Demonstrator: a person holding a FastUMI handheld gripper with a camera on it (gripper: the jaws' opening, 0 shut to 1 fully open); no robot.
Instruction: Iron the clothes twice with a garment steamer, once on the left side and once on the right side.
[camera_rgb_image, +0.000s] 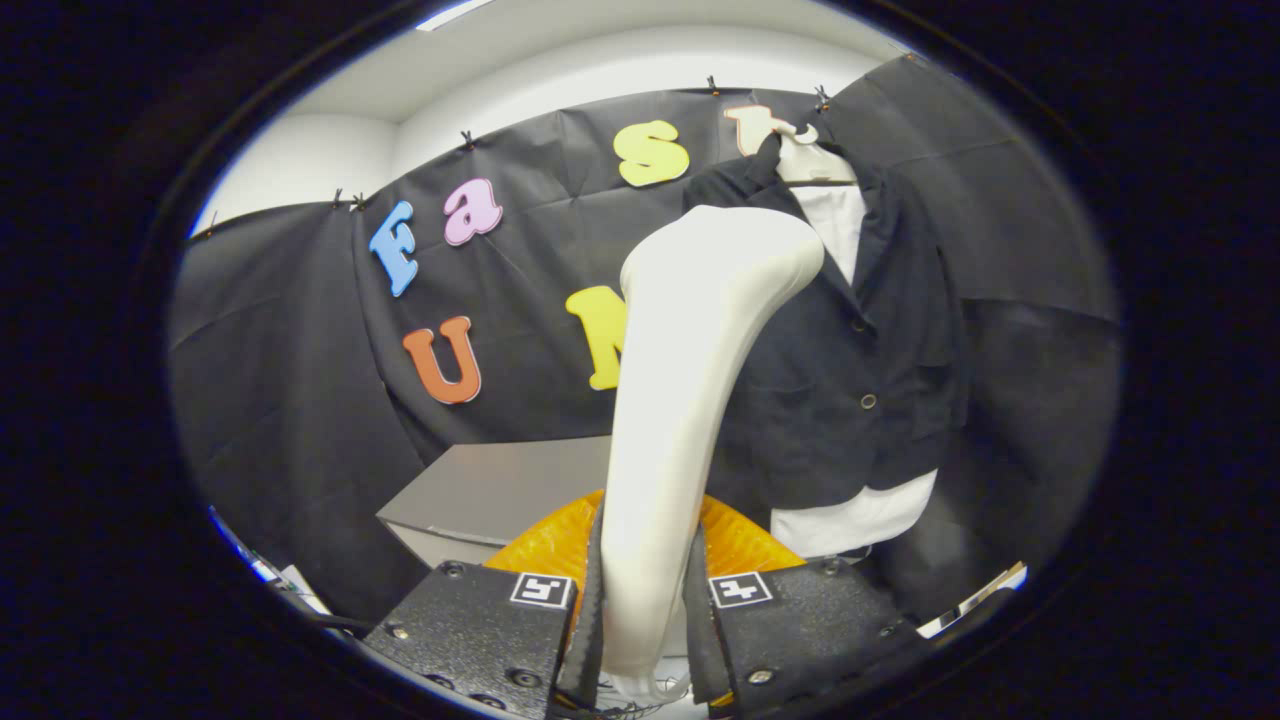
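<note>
Tool (645, 600) pinching white garment steamer (680, 400) upright, dark jacket (860, 350) hanging just beyond its head

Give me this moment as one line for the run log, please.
gripper: shut on steamer | steamer: upright, head near dark jacket | jacket: hanging on hanger over white shirt

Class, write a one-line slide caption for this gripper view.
Gripper shut on a white steamer, its head raised toward a dark jacket on a hanger.

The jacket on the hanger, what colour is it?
Black jacket, gripper view, beyond the steamer.
</note>
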